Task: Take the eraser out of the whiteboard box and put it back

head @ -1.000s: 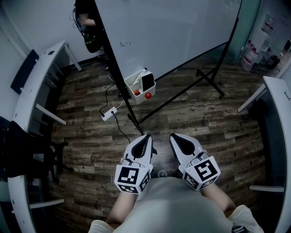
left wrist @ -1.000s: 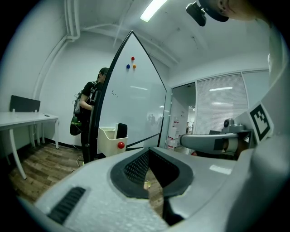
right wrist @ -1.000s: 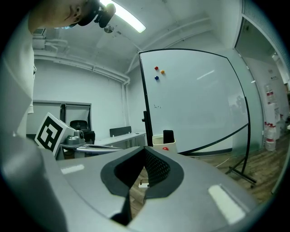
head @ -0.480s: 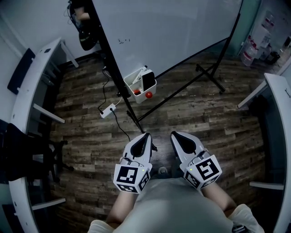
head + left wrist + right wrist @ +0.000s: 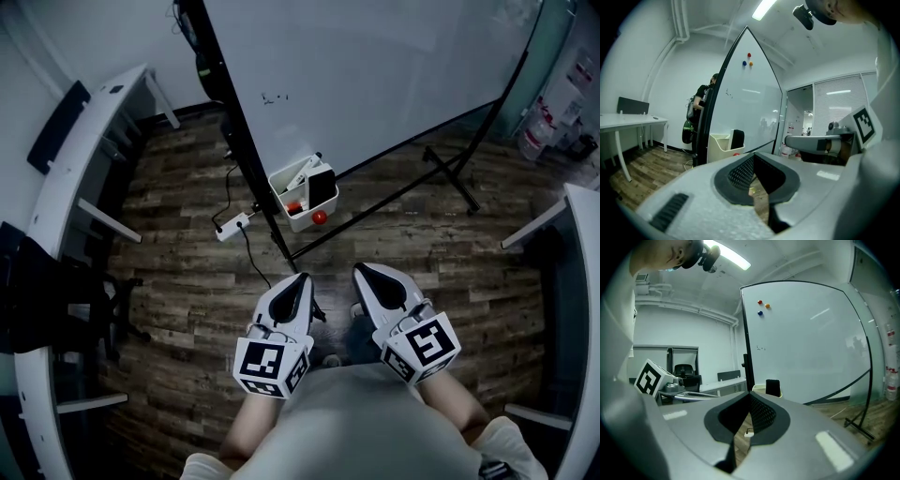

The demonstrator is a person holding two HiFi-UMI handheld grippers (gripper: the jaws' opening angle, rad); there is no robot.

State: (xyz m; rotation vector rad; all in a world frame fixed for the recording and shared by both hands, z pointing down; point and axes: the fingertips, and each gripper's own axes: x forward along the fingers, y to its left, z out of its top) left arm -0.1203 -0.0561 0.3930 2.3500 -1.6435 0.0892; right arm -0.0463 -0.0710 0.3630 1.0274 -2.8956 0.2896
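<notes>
eraser upright in whiteboard box | left gripper, right gripper: fingers closed, empty | floor open between

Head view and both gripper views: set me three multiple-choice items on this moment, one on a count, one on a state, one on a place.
1. How many round magnets sit high on the whiteboard?
A. one
B. three
C. six

2. How do the right gripper's jaws stand?
A. wide apart
B. half open
C. shut together, empty

3. Where is the black eraser?
A. standing in the white whiteboard box
B. between the right gripper's jaws
C. stuck beside the magnets

Key:
1 B: a red, an orange and a blue magnet show near the board's top.
2 C: the pads meet at the tips with nothing held.
3 A: the eraser stands upright in the box, which hangs at the board's lower edge.
</notes>
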